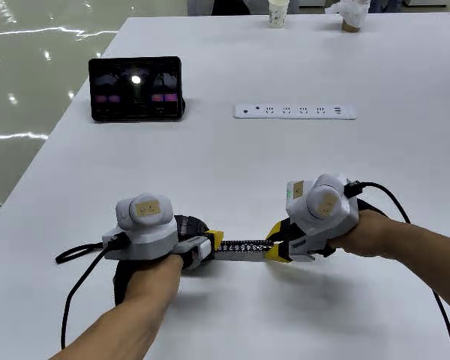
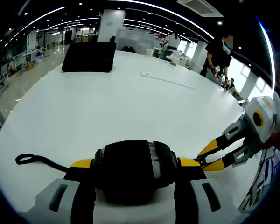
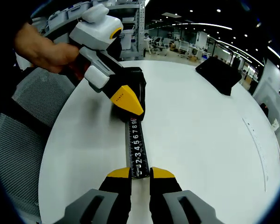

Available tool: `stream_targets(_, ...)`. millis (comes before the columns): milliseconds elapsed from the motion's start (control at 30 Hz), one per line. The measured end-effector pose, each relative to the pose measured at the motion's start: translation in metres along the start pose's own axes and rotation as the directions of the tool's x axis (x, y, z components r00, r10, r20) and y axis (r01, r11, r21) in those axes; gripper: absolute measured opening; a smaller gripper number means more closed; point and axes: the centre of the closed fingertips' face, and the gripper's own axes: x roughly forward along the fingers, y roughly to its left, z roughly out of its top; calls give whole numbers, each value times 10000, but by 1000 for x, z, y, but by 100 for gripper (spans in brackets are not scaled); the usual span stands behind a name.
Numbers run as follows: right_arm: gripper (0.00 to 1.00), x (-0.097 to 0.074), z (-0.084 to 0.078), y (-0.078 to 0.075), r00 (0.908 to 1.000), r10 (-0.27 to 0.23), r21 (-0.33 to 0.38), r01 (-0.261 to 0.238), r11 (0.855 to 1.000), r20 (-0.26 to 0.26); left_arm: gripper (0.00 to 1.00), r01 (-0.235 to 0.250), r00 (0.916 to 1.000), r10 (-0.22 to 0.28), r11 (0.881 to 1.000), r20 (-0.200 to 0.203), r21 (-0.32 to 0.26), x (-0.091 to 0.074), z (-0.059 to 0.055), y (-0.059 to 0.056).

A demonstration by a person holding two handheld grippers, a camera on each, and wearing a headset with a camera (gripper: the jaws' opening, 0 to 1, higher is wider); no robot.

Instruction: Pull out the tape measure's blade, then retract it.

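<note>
A black tape measure case (image 1: 189, 227) rests on the white table (image 1: 232, 165), and my left gripper (image 1: 207, 244) is shut on it. In the left gripper view the case (image 2: 130, 170) sits between the yellow-tipped jaws of the left gripper (image 2: 135, 163), with its black wrist strap (image 2: 32, 160) trailing to the left. A short length of numbered blade (image 1: 244, 246) runs out to the right. My right gripper (image 1: 274, 249) is shut on the blade's end. In the right gripper view the blade (image 3: 136, 147) leads from the right gripper (image 3: 140, 173) to the case (image 3: 134, 86).
A dark tablet (image 1: 136, 88) stands at the back left and a white power strip (image 1: 294, 111) lies behind the grippers. A paper cup (image 1: 277, 13) is at the far edge. The table's left edge (image 1: 52, 142) drops to a glossy floor. Black cables trail from both grippers.
</note>
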Motion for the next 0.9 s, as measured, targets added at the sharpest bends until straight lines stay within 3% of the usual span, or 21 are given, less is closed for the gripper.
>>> stream_targets(900,11,13,17,1,9997,136,-82,-135,9999,203,64,34,10000,-34,9999,-5,-117,-1,1,0)
